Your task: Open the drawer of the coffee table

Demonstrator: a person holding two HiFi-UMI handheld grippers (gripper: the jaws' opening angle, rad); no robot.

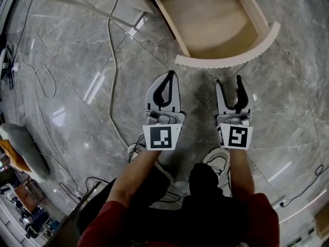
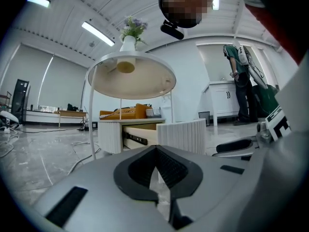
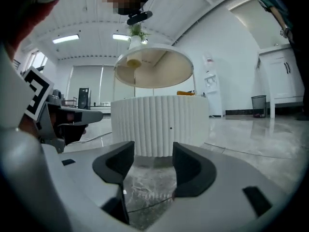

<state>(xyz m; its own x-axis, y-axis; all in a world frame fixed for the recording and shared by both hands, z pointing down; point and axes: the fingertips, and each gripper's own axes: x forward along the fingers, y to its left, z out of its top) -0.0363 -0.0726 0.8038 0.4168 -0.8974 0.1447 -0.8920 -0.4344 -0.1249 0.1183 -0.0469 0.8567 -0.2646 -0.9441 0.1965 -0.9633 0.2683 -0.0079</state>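
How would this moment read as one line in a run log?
drawer: pulled out | left gripper: shut, empty | right gripper: open, empty | both clear of drawer

A polished grey marble floor (image 1: 61, 86) with pale veins spreads all round. On the left, a thick white cable (image 1: 112, 81) runs across it from far to near. At the left edge lies a grey padded cushion (image 1: 23, 145) with an orange cloth (image 1: 13, 158) beside it. A white vase (image 2: 128, 43) holds pale purple flowers (image 2: 133, 25). Far to the right, a person in a green top (image 2: 239, 66) stands at white cabinets (image 2: 222, 100), with a dark bin (image 2: 204, 117) near them. Long strip lights (image 2: 100, 33) cross the ceiling.
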